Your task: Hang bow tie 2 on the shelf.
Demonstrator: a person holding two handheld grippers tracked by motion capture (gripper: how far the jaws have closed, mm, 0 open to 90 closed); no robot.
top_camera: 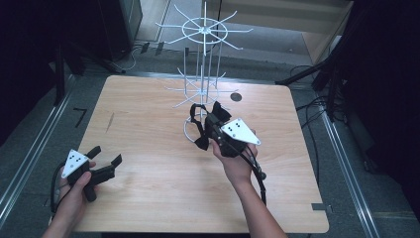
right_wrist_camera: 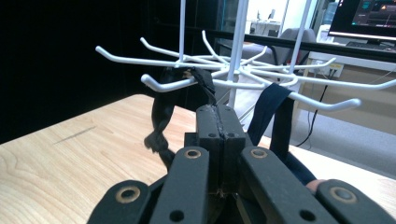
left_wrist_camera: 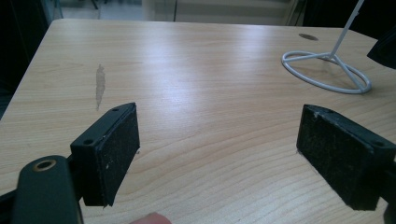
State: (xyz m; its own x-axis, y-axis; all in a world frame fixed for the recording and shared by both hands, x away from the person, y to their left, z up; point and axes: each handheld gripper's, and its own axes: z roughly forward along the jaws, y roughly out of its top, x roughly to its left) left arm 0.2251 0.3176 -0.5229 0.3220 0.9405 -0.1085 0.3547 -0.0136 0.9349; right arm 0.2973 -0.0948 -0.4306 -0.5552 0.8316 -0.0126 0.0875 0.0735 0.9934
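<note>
grey floor [top_camera: 341,163]; dark surroundings; monitor [right_wrist_camera: 369,18]

Readable text: none | Labels, brands, numbers: none legible on the pale wooden table [top_camera: 148,148] or the white wire hook rack [top_camera: 203,34] | Dark monitor screen [right_wrist_camera: 369,18] beyond the closed right gripper [right_wrist_camera: 218,114]: coloured markings, too small to read

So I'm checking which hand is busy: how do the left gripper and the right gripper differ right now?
The left gripper has its jaws spread wide with nothing between them; the right gripper is shut on a thin black strap draped over the white wire rack. The left gripper sits low near the table's near-left corner; the right gripper is raised at the rack's lower hooks. Both have black jaws and a grey plate.
</note>
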